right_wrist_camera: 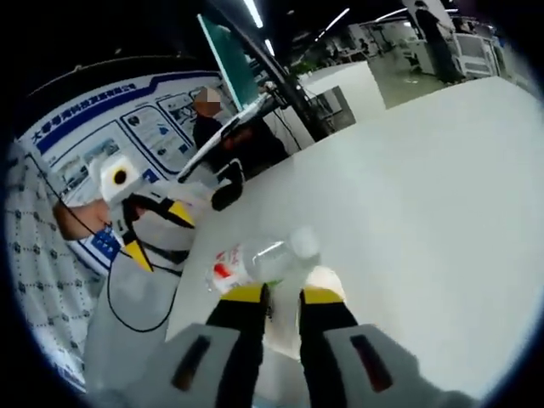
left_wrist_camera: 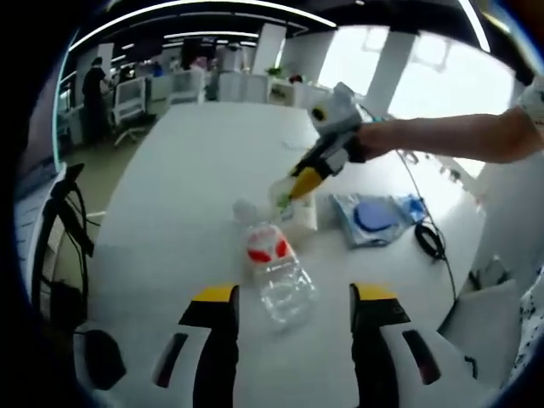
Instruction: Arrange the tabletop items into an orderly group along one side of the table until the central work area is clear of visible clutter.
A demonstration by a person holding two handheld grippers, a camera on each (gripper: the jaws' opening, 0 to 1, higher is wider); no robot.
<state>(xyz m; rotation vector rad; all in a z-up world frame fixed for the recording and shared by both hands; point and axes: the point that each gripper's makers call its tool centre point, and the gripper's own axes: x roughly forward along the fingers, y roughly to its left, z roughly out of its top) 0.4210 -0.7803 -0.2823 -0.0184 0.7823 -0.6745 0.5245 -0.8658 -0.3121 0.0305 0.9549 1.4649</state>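
My left hand-held gripper [left_wrist_camera: 291, 340] sits released, jaws wide, right behind the clear plastic bottle [left_wrist_camera: 276, 270] lying on its side mid-desk [left_wrist_camera: 187, 170]. It looks empty — light, crushable and slick, so I'd grab the ribbed body near the red label. To the right, my right hand-held gripper [right_wrist_camera: 280, 297] has its jaws nearly together at a small pale cup [right_wrist_camera: 327, 280]; can't tell if it's gripped. Smooth white desk, open office behind.
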